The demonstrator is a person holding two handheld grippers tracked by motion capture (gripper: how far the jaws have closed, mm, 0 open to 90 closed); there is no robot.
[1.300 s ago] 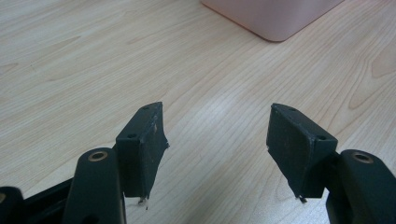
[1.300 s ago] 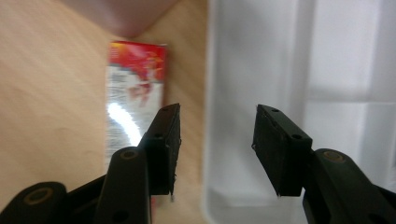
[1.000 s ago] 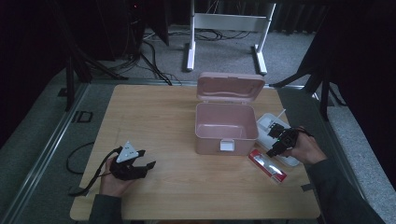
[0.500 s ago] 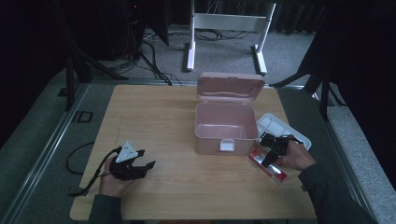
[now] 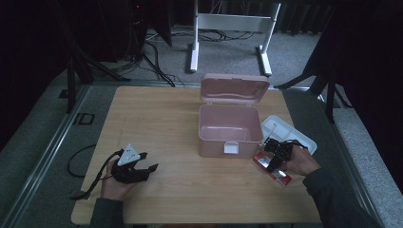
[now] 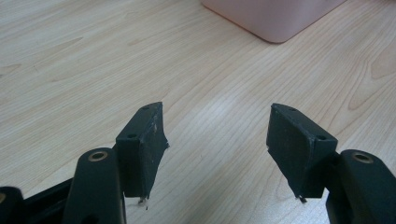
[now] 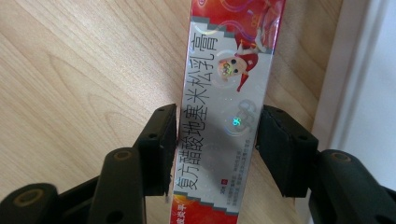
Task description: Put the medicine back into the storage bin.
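A long red and silver ointment box [image 7: 224,70] with Chinese print lies flat on the wooden table [image 5: 157,118], just right of the open pink box [image 5: 229,129]. My right gripper [image 7: 215,112] comes down over it, one jaw pressed to each long side, shut on the box. From above, that gripper [image 5: 274,159] covers the middle of the ointment box [image 5: 281,176]. My left gripper [image 5: 148,161] rests low at the table's front left. Its jaws [image 6: 217,109] are open, with bare wood between them.
The pink box has its lid tipped back and looks empty; a corner of the pink box [image 6: 275,18] lies ahead of the left gripper. A white lidless tray [image 5: 291,133] sits right of it, its rim [image 7: 364,70] beside the ointment box. Cables trail off the left edge.
The right gripper moved from over the white tray toward the person and down onto the ointment box, and its jaws came in against the box's sides. The left gripper stayed put.
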